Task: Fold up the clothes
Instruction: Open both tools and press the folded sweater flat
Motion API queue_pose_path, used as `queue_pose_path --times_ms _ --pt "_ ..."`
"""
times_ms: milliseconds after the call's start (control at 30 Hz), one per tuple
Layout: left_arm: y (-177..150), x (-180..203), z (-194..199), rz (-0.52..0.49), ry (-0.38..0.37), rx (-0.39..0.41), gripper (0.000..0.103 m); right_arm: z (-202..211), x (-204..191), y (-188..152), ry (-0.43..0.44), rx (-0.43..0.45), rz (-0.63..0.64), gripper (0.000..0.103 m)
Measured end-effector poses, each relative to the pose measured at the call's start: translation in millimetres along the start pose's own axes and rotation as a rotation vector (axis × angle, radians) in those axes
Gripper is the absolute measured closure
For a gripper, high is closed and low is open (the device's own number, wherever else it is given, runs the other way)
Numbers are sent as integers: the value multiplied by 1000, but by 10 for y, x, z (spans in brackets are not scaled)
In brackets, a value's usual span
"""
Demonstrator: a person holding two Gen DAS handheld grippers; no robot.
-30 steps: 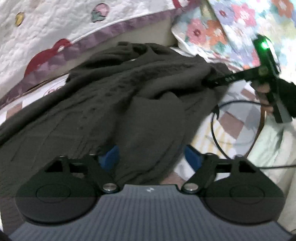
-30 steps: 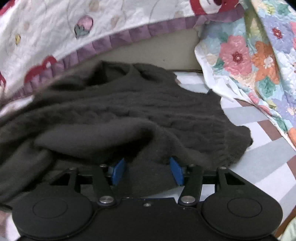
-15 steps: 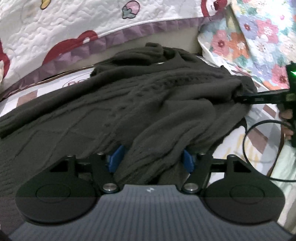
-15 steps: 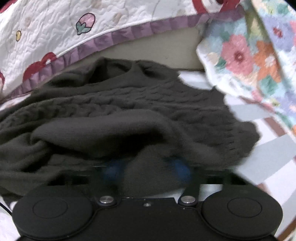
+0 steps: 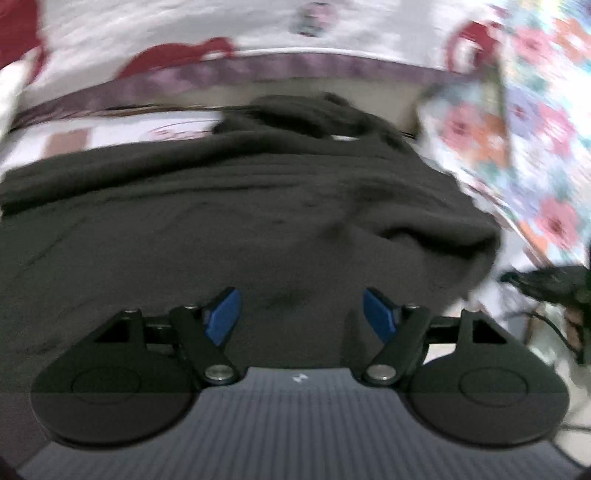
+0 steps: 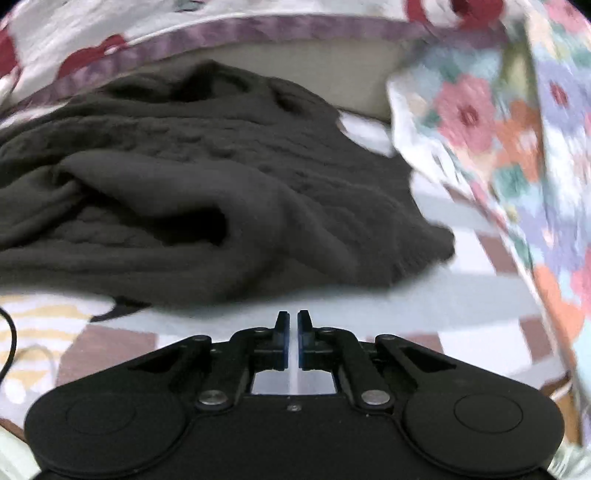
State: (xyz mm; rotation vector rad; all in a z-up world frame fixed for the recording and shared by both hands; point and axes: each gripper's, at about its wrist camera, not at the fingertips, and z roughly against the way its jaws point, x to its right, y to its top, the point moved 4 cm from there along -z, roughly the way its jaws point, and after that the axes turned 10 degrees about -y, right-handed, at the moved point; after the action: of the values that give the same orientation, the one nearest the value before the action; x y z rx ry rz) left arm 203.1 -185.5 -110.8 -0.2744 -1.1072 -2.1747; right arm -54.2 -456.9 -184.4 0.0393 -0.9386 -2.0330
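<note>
A dark brown knitted sweater [image 5: 258, 229] lies crumpled on the patchwork bed, its collar at the far side. My left gripper [image 5: 301, 314] hovers low over the near part of the cloth. Its jaws are wide and opening, and the blue pads [image 5: 225, 314] do not press on the knit that lies between them. In the right wrist view the sweater [image 6: 192, 192] bunches into a thick fold, with its hem just beyond the fingertips. My right gripper [image 6: 293, 325] is shut with nothing in it, over bare bedcover. It also shows as a dark blur, the right gripper [image 5: 546, 280].
A white quilt with a purple border [image 6: 229, 33] hangs along the back. A floral quilt [image 6: 517, 147] drapes down the right side. A black cable [image 6: 9, 332] loops on the bedcover at the near left. A hand [image 5: 574, 325] shows at the right edge.
The right gripper closed and drew back off the sweater's hem, now over bare bedcover. The left gripper slid across the sweater and rolled level; its pads stay wide apart.
</note>
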Motion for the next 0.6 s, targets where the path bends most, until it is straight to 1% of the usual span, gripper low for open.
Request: queue_pose_path --times_ms 67,100,133,167,200,233,267,300,333,367,433,467,500,533,567,600 --pt "16 -201 61 89 49 23 30 43 83 8 4 6 -36 99" --pt "25 -299 101 149 50 39 30 64 124 12 5 9 -54 96" --pt "34 -396 141 209 52 56 30 140 106 60 39 32 -78 91" --pt "43 -484 182 261 55 72 29 218 89 109 73 55 -102 89" --pt "51 -515 220 265 65 81 29 280 33 171 116 71 -123 89" --pt "56 -487 219 236 78 76 26 343 -59 252 175 80 -146 87" --pt "62 -459 219 207 91 70 21 387 -165 318 233 84 -162 84" --pt "66 -430 210 177 103 61 16 419 -301 382 295 84 -166 79" --pt "61 -396 160 147 106 38 12 453 -437 446 357 84 -171 76" --pt "42 -382 106 153 75 25 12 481 -604 517 401 88 -161 76" --pt "4 -356 2 164 16 2 12 517 -918 630 457 89 -135 75" --pt "-17 -356 -35 174 6 10 13 535 -1075 686 485 90 -122 75" --pt "-34 -353 -67 177 0 21 14 548 -1188 740 521 82 -126 73" --pt "-36 -336 -80 151 9 49 20 562 -1299 795 557 75 -131 69" --pt "-36 -331 -107 135 18 68 41 586 -1351 813 555 82 -124 66" --pt "-32 -326 -133 120 27 85 55 610 -1403 830 552 89 -118 64"
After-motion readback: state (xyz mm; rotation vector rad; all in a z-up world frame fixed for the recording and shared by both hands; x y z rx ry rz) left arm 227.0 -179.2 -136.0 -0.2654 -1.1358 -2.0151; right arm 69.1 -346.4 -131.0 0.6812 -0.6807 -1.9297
